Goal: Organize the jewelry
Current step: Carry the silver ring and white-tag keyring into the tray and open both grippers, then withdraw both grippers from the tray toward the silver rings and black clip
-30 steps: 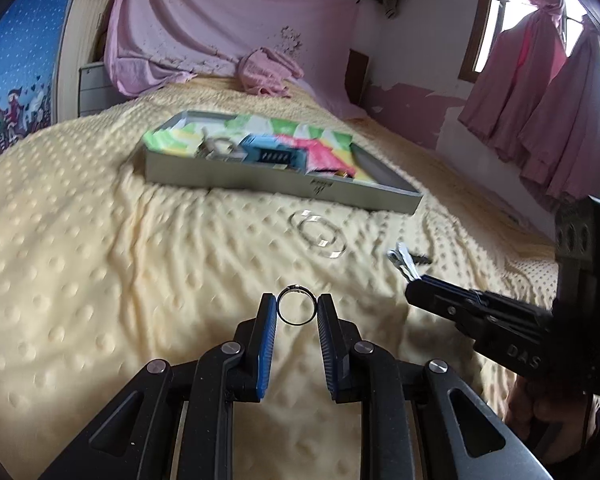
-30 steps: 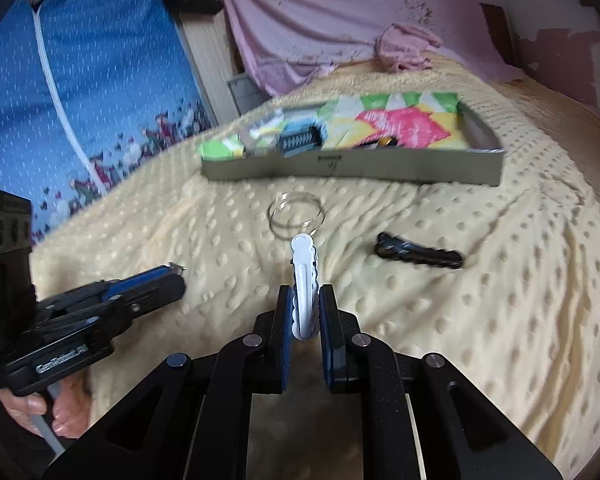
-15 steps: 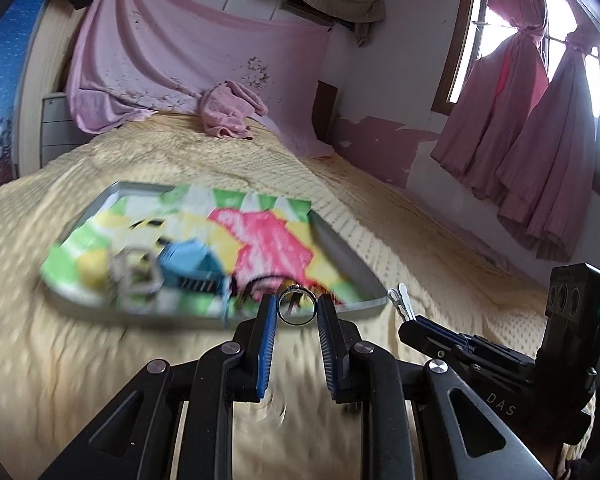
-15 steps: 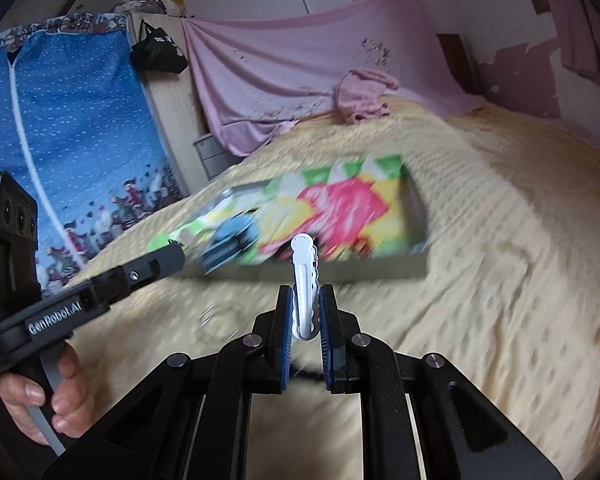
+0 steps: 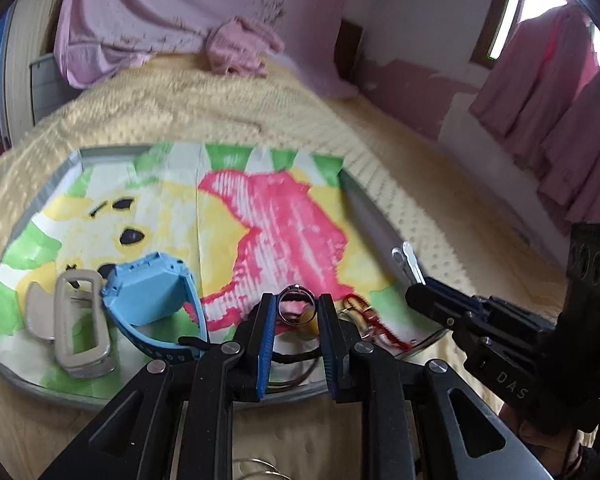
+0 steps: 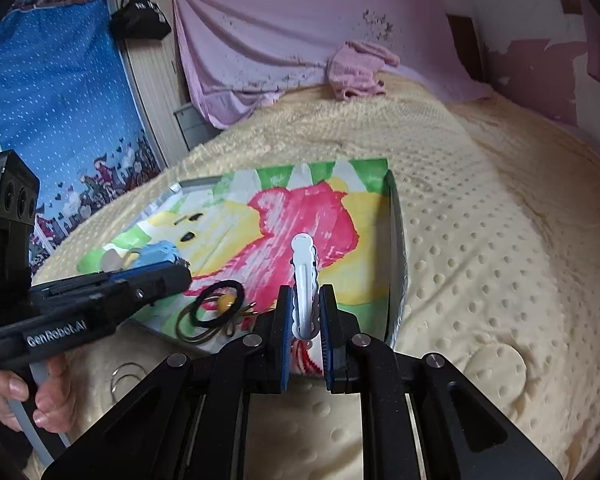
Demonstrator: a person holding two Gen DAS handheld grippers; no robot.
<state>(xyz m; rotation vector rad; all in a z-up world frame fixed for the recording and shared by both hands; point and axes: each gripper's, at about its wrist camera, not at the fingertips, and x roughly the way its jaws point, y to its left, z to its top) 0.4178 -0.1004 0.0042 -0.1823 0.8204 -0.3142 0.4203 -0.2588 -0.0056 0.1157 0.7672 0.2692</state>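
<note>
Both grippers (image 5: 297, 308) (image 6: 305, 312) now above tray (image 5: 364, 208)

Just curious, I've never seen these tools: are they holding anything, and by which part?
The left gripper pinches a ring across its band; the right gripper clamps a white hair clip near its base.

A home bedroom: a bed (image 6: 480, 240) under a yellow dotted blanket (image 5: 220, 108), pink curtains (image 5: 548, 92) at a window (image 5: 512, 12), pink sheet (image 6: 280, 28) draped behind.

We note a shiny metal ring (image 5: 296, 304) between left tongs; glossy white plastic clip (image 6: 305, 280) (right tongs); nubbly matt blanket (image 6: 480, 280) beneath.
</note>
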